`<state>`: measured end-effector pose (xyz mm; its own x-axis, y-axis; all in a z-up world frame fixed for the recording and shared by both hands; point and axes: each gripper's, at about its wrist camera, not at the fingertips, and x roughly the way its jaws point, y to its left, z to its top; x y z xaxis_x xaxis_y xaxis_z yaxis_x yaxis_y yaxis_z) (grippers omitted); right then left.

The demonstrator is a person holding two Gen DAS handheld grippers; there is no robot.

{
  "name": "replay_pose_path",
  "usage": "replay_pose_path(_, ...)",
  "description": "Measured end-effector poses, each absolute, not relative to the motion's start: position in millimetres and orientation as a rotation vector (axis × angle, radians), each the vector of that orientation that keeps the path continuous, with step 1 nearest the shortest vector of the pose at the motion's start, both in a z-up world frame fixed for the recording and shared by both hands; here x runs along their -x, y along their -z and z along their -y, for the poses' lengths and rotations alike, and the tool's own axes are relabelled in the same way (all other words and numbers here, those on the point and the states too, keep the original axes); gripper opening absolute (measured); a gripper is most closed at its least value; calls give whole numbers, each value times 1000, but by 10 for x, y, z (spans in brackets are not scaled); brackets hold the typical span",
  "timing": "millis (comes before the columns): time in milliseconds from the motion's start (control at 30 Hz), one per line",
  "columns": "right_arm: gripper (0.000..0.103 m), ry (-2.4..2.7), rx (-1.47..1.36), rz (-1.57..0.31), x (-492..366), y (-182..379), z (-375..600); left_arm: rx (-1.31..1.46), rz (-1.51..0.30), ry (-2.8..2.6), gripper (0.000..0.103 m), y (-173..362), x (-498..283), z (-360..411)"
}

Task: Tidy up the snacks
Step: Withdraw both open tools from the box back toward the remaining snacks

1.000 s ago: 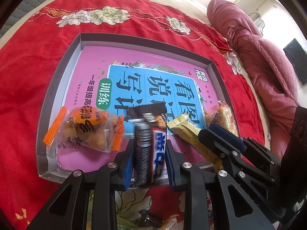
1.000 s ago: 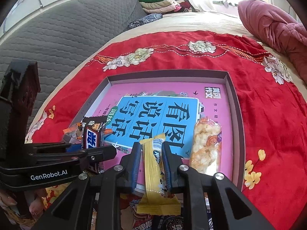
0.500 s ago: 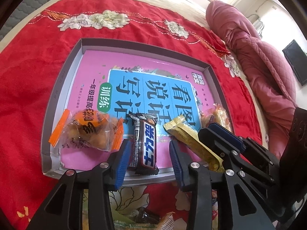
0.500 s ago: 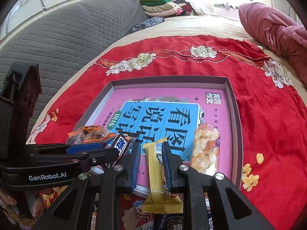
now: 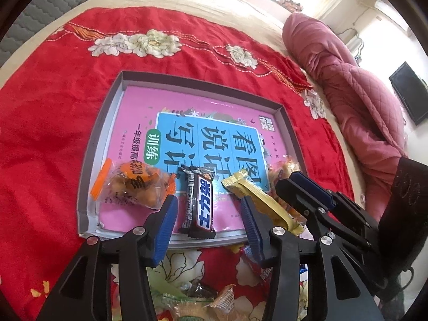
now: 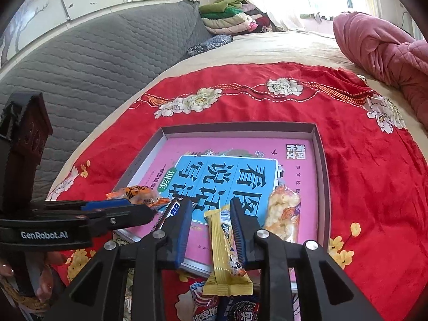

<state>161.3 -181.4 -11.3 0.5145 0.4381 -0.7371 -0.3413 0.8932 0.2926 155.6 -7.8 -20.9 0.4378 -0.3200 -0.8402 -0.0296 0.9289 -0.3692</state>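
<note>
A shallow grey tray (image 5: 105,123) lined with a pink and blue book cover lies on the red cloth. Along its near edge lie an orange snack bag (image 5: 133,184), a dark Snickers bar (image 5: 200,203), a yellow wafer bar (image 5: 256,198) and a clear rice-cracker pack (image 6: 283,214). My left gripper (image 5: 208,208) is open, its fingers either side of the Snickers bar, which rests on the tray. My right gripper (image 6: 211,214) is open around the yellow wafer bar (image 6: 224,246), which lies over the tray's near rim (image 6: 198,267).
Loose snack packs lie on the cloth in front of the tray (image 5: 203,297) (image 6: 214,305). A pink quilt (image 5: 355,93) lies at the right. A grey padded headboard (image 6: 80,61) and folded clothes (image 6: 227,18) stand at the back.
My left gripper let go of the Snickers bar, which now lies flat in the tray, and drew back. My right gripper opened off the yellow wafer bar, now resting on the tray's rim.
</note>
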Motion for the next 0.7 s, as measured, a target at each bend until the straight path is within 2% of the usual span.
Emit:
replay_pose_path(267,30,-474,-126,-884,-1584,23,1867,346,-1091,174,52,91,-1476,13)
replay_pose_path(333,30,-473,-131,-877,-1575,2,1886,342,-1086,169,59,62,-1451,-6)
replay_pose_path(533,31,-479,-143,-858,-1525,-67,1937,338,-1076,157,59,-16,-1353,-84)
replay_pose_path(700,36,-482,-154,-833,-1461,-129,1986,337,-1074,146,59,-50,-1287,-143)
